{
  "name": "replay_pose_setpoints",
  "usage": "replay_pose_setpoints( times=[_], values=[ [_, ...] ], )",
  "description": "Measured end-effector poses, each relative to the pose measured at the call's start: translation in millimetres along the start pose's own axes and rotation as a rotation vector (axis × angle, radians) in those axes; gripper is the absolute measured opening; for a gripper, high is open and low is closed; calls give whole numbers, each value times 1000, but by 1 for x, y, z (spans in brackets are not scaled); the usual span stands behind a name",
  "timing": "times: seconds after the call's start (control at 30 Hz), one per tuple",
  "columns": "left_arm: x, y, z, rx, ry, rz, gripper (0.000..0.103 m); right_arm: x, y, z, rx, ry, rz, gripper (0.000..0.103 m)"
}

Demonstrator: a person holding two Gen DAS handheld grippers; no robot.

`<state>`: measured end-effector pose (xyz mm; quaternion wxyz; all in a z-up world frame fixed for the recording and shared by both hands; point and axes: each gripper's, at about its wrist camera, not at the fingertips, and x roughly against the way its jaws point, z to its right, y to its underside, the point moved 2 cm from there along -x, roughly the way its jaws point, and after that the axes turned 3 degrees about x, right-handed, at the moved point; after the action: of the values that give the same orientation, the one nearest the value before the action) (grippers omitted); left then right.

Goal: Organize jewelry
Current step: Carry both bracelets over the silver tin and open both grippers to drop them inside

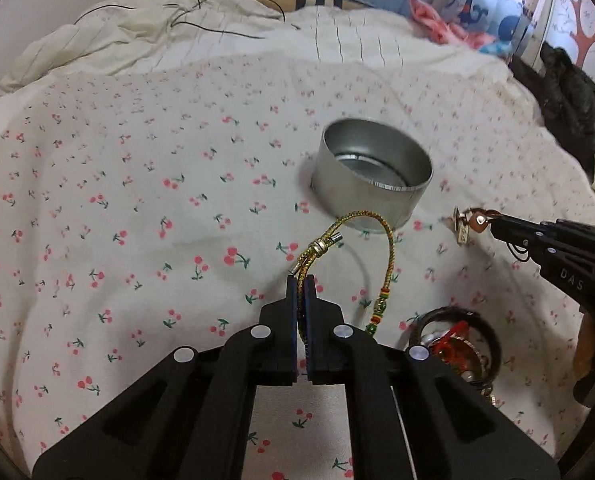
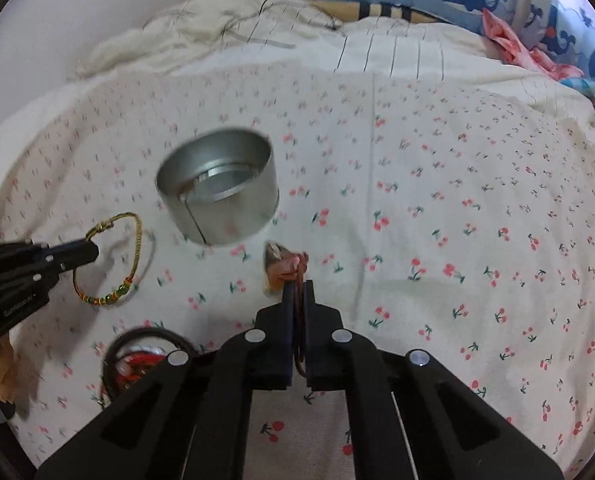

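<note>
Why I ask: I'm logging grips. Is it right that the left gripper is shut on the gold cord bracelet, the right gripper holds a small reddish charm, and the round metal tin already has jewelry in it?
One thing is wrong: the metal tin is empty, as the left wrist view shows. The left gripper is shut on the gold cord bracelet, and the right gripper holds the reddish charm.

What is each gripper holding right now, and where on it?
The left gripper is shut on the gold cord bracelet, pinching the cord just below its sliding knot. The right gripper is shut on the reddish cord of a small pendant, which hangs just beyond the tips.
</note>
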<state>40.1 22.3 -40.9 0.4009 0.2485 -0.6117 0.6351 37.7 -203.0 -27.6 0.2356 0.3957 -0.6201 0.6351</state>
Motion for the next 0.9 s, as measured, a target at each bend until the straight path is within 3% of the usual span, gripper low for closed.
replay_pose_setpoints(
  times=[0.23, 0.37, 0.6, 0.73, 0.77, 0.83, 0.9],
  values=[
    [23, -19, 5, 23, 112, 42, 2, 32, -18, -6, -14, -84, 164, 5],
    [23, -44, 10, 23, 136, 64, 2, 47, -25, -9, -26, -112, 240, 5],
    [-15, -90, 29, 10, 142, 35, 2, 48, -26, 2, -69, -120, 247, 5],
    [-45, -101, 40, -30, 97, -23, 3, 45, -26, 2, -68, -121, 244, 5],
    [-49, -103, 41, -40, 66, -28, 6, 45, -26, 2, -67, -121, 245, 5],
    [-54, -105, 41, -61, 48, -55, 22, 45, -27, 1, -65, -134, 245, 5],
    [-43, -105, 37, -64, 12, -15, 64, 45, -27, -1, -62, -139, 249, 5]
  ],
)
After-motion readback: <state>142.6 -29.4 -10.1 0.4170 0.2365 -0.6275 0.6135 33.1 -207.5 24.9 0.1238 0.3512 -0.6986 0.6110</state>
